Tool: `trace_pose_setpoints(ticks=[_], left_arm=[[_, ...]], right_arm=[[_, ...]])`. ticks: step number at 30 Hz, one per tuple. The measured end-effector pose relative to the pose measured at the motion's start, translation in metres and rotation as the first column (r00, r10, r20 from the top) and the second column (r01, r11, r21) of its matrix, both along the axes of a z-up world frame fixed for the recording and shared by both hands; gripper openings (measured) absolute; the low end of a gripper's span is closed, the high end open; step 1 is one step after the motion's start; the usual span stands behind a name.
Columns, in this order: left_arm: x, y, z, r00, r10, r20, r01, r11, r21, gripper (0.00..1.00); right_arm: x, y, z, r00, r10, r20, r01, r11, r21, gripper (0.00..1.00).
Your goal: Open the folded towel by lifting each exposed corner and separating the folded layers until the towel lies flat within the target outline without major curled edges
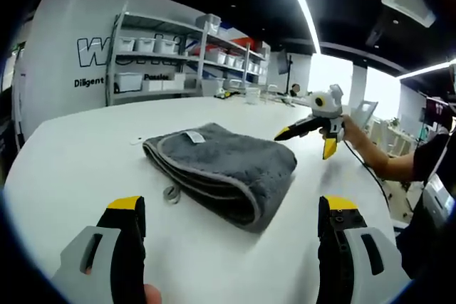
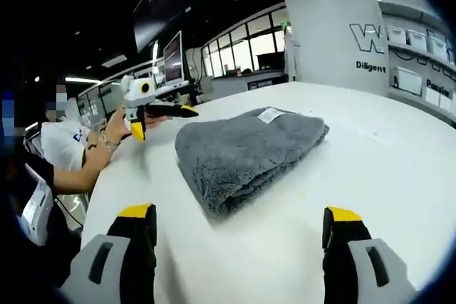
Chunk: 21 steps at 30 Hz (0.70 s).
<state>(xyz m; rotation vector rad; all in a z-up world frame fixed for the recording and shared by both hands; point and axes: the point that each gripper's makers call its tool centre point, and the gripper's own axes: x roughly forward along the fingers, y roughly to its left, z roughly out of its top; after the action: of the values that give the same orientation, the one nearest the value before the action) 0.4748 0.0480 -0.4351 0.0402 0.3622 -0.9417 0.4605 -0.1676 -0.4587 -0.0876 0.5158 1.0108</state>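
Tongs on both sides hang spread wide and empty: the left tongs [image 1: 231, 222] and the right tongs [image 2: 239, 229] each face the folded grey towel [image 1: 224, 161] from opposite sides, well apart from it. It lies mid-table, white tag [image 1: 194, 137] up. I see no target outline. A pinch taken too deep could lift several layers together and drag the bundle. The white table [image 1: 85, 154] is bare all round the towel, with its edges well away, so there's plenty of room.
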Motion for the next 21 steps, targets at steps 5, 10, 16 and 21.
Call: trace_pose_setpoints(ticks=[5, 10, 16, 21], left_arm=[[-0.001, 0.0, 0.001, 1.0, -0.001, 0.006, 0.001, 1.0, 0.0, 1.0], [-0.001, 0.0, 0.002, 1.0, 0.002, 0.007, -0.002, 1.0, -0.003, 1.0], [-0.002, -0.002, -0.001, 1.0, -0.002, 0.0, 0.002, 1.0, 0.001, 1.0], [-0.003, -0.004, -0.005, 1.0, -0.014, 0.0, 0.014, 1.0, 0.025, 1.0]], right_arm=[[0.0, 0.002, 0.007, 1.0, 0.002, -0.006, -0.002, 1.0, 0.031, 0.99], [0.003, 0.005, 0.011, 1.0, -0.002, 0.004, 0.002, 1.0, 0.02, 0.99], [0.01, 0.007, 0.03, 0.999, -0.027, 0.029, 0.025, 0.998, 0.058, 0.99], [0.025, 0.009, 0.041, 0.995, -0.054, 0.08, 0.051, 0.998, 0.043, 0.92]])
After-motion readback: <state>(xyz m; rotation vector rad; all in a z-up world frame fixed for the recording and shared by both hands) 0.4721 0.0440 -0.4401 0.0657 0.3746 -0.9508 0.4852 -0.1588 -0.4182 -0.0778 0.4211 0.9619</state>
